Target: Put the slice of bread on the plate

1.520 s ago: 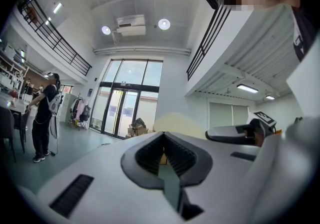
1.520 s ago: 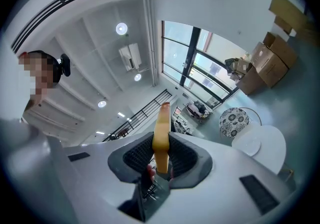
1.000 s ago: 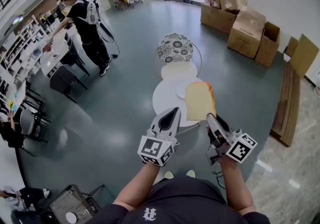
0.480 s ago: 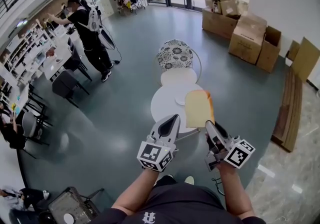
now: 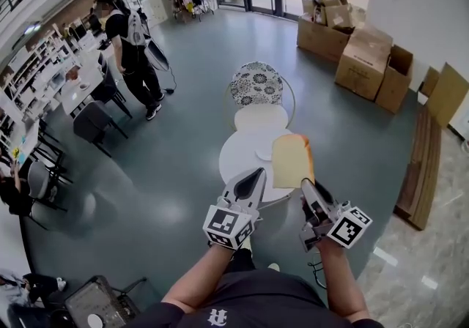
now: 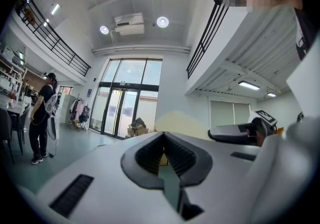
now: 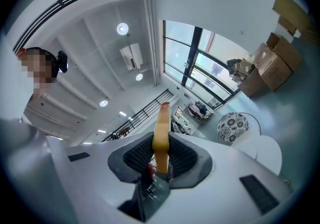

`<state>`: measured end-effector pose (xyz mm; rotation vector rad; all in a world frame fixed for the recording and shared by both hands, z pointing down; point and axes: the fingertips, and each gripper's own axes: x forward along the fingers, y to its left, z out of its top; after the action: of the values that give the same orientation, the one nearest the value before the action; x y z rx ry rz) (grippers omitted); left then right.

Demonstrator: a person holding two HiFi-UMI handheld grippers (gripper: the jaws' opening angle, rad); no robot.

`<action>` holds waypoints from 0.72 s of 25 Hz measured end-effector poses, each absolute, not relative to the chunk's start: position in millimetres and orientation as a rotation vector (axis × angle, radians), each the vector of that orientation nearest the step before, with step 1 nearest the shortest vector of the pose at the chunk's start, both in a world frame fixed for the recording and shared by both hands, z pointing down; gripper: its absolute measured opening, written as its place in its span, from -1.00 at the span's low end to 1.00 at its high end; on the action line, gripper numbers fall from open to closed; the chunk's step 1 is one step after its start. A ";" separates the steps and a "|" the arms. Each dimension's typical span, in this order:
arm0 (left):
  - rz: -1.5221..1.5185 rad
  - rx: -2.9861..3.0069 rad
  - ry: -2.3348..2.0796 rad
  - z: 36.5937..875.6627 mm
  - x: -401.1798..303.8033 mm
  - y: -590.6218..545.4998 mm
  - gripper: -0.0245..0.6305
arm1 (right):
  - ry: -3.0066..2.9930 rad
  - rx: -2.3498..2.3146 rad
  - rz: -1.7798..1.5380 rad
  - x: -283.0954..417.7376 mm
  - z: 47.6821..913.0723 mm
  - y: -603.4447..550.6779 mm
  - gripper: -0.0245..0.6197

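A slice of bread [image 5: 292, 161] stands upright in my right gripper [image 5: 305, 185], which is shut on its lower edge. In the right gripper view the slice [image 7: 161, 127] shows edge-on between the pads. Seen from the head view, it hangs over the near right part of a round white table [image 5: 238, 164]. A small white plate [image 5: 264, 152] lies on that table, just left of the slice. My left gripper [image 5: 256, 173] is level beside the right one, over the table's near edge. It is shut with nothing in it [image 6: 164, 137].
A patterned chair [image 5: 256, 83] and a pale round seat [image 5: 261, 117] stand beyond the table. Cardboard boxes [image 5: 366, 48] are stacked at the back right. A person in black [image 5: 132, 48] stands by desks at the far left. Grey floor surrounds the table.
Both grippers have drifted forward and slightly down towards the table, and the bread has stayed held upright. The person in black at the back has turned.
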<state>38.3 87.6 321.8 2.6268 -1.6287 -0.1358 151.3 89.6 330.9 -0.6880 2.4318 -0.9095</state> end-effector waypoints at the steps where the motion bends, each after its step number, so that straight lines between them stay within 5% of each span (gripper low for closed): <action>1: -0.136 2.628 -1.629 322.4 34.2 80.9 -0.91 | 2.434 -0.693 -0.908 147.7 331.5 84.2 -0.64; 18: -0.145 2.698 -1.497 334.0 -55.4 -90.0 -0.91 | 2.402 -0.843 -0.915 57.4 341.5 -70.3 -0.64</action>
<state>-55.4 -90.0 334.0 2.6977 -1.4968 -0.1453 57.4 -70.3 341.5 -0.8429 2.4016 -0.9151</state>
